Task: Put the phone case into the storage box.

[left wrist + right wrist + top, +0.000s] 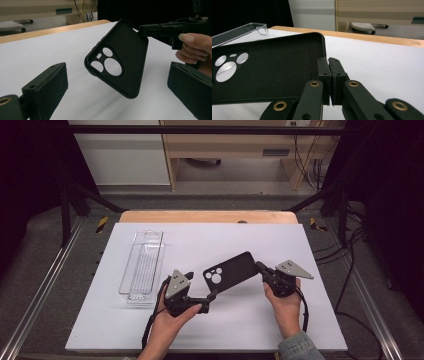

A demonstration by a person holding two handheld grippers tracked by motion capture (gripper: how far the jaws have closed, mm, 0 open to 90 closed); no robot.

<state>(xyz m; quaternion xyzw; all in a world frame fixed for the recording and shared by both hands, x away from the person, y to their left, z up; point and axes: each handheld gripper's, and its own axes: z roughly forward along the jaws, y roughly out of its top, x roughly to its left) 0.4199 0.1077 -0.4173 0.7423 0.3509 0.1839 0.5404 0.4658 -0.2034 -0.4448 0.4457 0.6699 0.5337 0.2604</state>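
A black phone case [231, 271] with round camera cut-outs hangs tilted above the white board. My right gripper [260, 266] is shut on the rim at its plain end. In the right gripper view the two jaws [329, 62] meet on the edge of the case [267, 72], whose inner side faces the camera. My left gripper [201, 285] is open just left of and below the camera end. In the left gripper view the case [120, 60] floats ahead between the wide-apart jaws of the left gripper [117, 75], untouched, and the right gripper [147, 31] holds its top corner.
A clear plastic tray [142, 265] lies lengthwise on the left part of the white board [240, 325] and also shows in the right gripper view as a clear tray [242, 30] behind the case. A wooden table edge [207, 216] runs along the back.
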